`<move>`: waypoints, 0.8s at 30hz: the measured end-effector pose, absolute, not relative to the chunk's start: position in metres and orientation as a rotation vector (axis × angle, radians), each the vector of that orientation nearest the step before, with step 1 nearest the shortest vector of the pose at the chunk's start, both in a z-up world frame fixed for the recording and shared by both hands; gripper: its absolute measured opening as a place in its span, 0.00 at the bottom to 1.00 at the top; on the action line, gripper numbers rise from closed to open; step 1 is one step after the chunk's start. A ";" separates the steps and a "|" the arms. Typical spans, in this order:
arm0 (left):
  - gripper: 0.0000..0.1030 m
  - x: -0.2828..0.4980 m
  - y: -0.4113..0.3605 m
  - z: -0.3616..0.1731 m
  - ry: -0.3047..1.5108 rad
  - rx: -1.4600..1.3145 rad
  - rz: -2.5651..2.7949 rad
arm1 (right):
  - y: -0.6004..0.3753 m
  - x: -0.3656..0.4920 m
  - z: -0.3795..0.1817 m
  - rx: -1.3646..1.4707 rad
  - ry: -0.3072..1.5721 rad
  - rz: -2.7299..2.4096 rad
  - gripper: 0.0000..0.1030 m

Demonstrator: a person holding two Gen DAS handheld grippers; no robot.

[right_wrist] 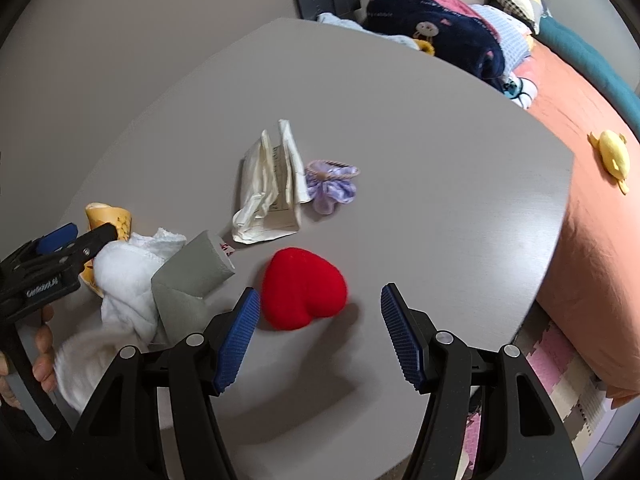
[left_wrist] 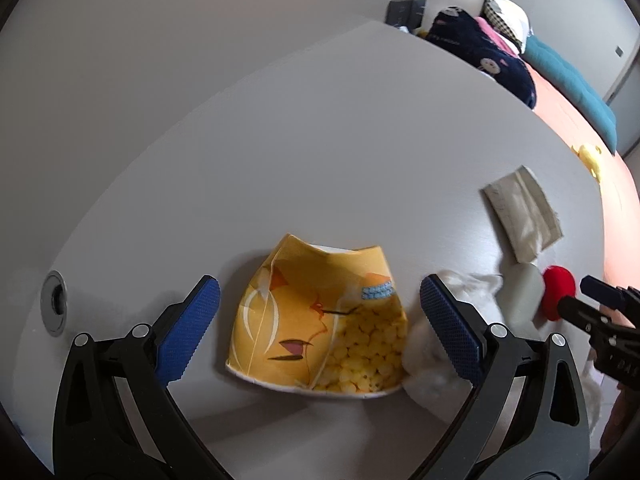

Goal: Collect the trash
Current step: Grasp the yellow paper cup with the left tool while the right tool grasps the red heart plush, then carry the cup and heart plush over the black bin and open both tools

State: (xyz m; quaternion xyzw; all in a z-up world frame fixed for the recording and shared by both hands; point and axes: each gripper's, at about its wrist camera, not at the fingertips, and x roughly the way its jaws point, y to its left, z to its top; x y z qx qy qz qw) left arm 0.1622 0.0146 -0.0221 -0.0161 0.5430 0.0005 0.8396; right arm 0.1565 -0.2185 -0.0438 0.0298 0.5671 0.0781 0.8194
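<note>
A: Grey laminate table (left_wrist: 320, 128), item one, the largest: every loose piece is carried on it. Which piece is lined up for the next pickup?

B: Item two, yellow snack bag (left_wrist: 320, 320), flattened and empty-looking. It is seen directly between the open pads of the left gripper (left_wrist: 320, 328), at twelve o'clock from that tool. Its long axis is laid from six to twelve, its torn mouth toward twelve. Neither pad is touched; nothing is held.

A: And the right gripper (right_wrist: 318, 332)?

B: Its jaws are parked about half open, with nothing gripped. Item three, red plush heart (right_wrist: 304, 288), is found at eleven o'clock, just beside the left-hand pad, not squarely between the two.

A: Other entries?

B: White cloth (right_wrist: 124, 280) and grey pouch (right_wrist: 192, 276), at nine to ten o'clock in the right view, touching each other. Crumpled cream wrapper (right_wrist: 272, 196) at twelve, further off; lilac scrunchie (right_wrist: 330, 188) just beside it at its three o'clock.

A: Nearer hand for the bag?

B: The left is judged nearer; a straight descent and closure across the bag's short width would be called for.
</note>
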 end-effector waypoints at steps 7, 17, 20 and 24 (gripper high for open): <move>0.94 0.165 0.018 -0.029 1.155 -0.036 0.011 | -0.211 0.159 -0.049 0.026 1.211 0.169 0.62; 0.80 0.168 0.019 -0.033 1.152 -0.037 -0.005 | -0.207 0.162 -0.055 -0.001 1.221 0.173 0.48; 0.79 0.165 0.020 -0.031 1.139 -0.033 -0.002 | -0.209 0.161 -0.055 0.004 1.217 0.170 0.48; 0.79 0.162 0.027 -0.024 1.116 -0.059 0.003 | -0.214 0.161 -0.052 0.019 1.210 0.168 0.48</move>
